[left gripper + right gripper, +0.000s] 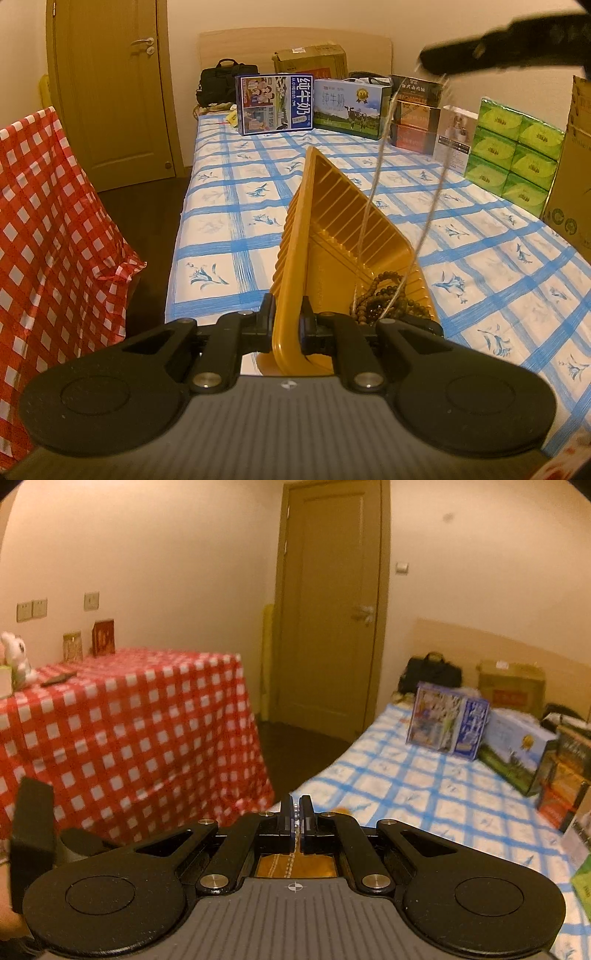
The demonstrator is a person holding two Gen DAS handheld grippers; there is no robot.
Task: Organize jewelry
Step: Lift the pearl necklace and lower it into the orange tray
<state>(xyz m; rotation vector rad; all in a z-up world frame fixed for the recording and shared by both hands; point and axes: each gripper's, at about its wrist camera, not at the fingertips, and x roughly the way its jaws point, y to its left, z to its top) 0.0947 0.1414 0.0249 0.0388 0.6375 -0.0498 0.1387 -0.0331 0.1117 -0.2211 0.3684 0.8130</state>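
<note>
Two views cover this moment. Left wrist view: the left gripper (288, 325) is clenched on the near rim of a ribbed golden plastic tray (332, 221), whose long axis runs away from the camera over the blue-checked bedcover (480, 258). A string of dark brown wooden beads (384, 299) lies heaped in the tray's near right corner. A thin pale chain necklace (373, 192) hangs in two strands from the right gripper (436, 61), high at upper right, down into that corner. Right wrist view: the right gripper (294, 821) is clamped on the chain necklace (293, 843), and the tray (295, 866) lies directly beneath. The coming release therefore appears to call for a straight descent.
</note>
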